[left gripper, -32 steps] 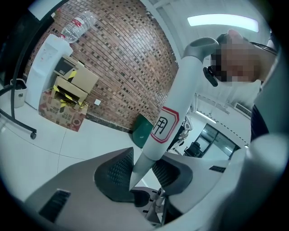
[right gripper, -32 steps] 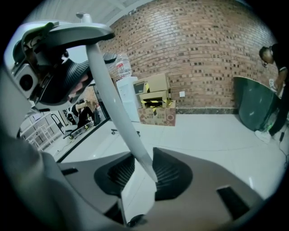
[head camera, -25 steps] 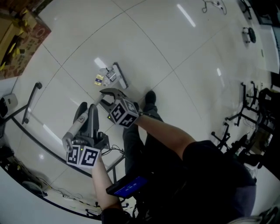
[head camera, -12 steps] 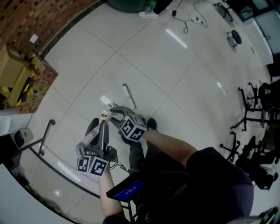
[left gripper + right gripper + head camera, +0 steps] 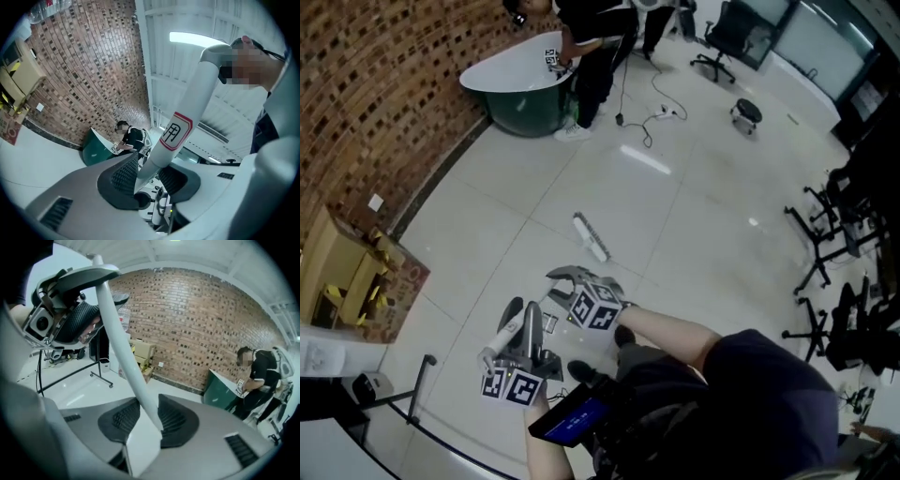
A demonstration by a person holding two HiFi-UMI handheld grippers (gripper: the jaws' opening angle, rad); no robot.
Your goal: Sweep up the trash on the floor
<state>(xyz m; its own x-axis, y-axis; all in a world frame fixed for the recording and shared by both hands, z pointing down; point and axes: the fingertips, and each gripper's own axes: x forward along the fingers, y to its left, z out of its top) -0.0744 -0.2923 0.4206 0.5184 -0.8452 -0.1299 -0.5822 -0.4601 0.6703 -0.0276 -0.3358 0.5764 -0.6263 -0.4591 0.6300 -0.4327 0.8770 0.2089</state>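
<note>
My left gripper [image 5: 520,319] [image 5: 147,171] is shut on a thick white-grey handle [image 5: 178,131] with a red-bordered label, which slants up between the pads. At mid-frame, my right gripper [image 5: 565,281] [image 5: 149,416] is shut on a thin white pole [image 5: 124,357] that widens into a flat white piece near the jaws. A long white tool head [image 5: 591,236] hangs beyond the right gripper, off the floor. A small scrap of trash [image 5: 548,322] lies on the pale tiled floor between the two grippers. In the right gripper view the left gripper [image 5: 70,310] shows at the upper left beside the pole.
A green tub [image 5: 520,89] stands by the brick wall with a person [image 5: 591,37] at it. Cardboard boxes [image 5: 347,272] sit at the left. A cable [image 5: 647,122] and a stool [image 5: 748,111] lie further off, and office chairs [image 5: 834,234] stand at the right. A black rail [image 5: 422,375] runs at the lower left.
Both grippers have risen with their handles. The white tool head has lifted away from the trash, which now lies lower in the head view. The head view has swung up toward the wall.
</note>
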